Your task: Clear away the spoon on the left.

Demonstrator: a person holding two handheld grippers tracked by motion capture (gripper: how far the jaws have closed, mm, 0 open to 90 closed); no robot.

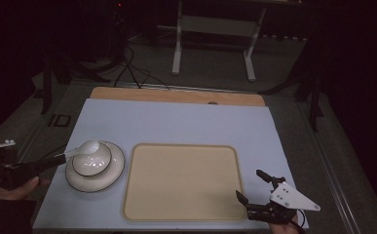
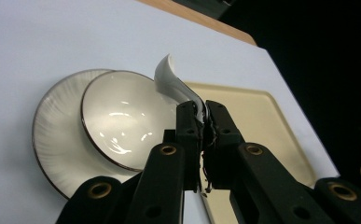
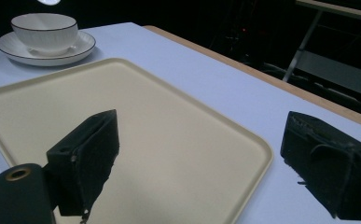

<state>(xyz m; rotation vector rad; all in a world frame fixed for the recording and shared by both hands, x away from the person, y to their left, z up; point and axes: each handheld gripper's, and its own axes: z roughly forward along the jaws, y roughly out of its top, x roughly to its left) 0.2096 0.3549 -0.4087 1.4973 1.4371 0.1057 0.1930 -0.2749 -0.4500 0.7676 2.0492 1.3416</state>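
A white bowl (image 1: 92,160) with a dark rim sits on a white saucer (image 1: 113,176) at the table's left. A white ceramic spoon (image 1: 84,147) hangs over the bowl's far-left edge, its handle clamped in my left gripper (image 1: 59,158), which is shut on it. In the left gripper view the spoon (image 2: 173,84) rises from the jaws at my left gripper (image 2: 203,119), above the bowl (image 2: 122,116) and saucer (image 2: 52,140). My right gripper (image 1: 253,185) stands open near the front right, with nothing between its jaws. From its view the bowl (image 3: 45,30) and saucer (image 3: 71,55) are far off.
A beige tray (image 1: 183,181) lies in the middle of the pale blue table cover (image 1: 176,122), beside the saucer; it is bare, seen also as the tray (image 3: 169,154) and the tray (image 2: 257,126). Past the far edge runs a wooden strip (image 1: 176,95), then dark floor with table legs.
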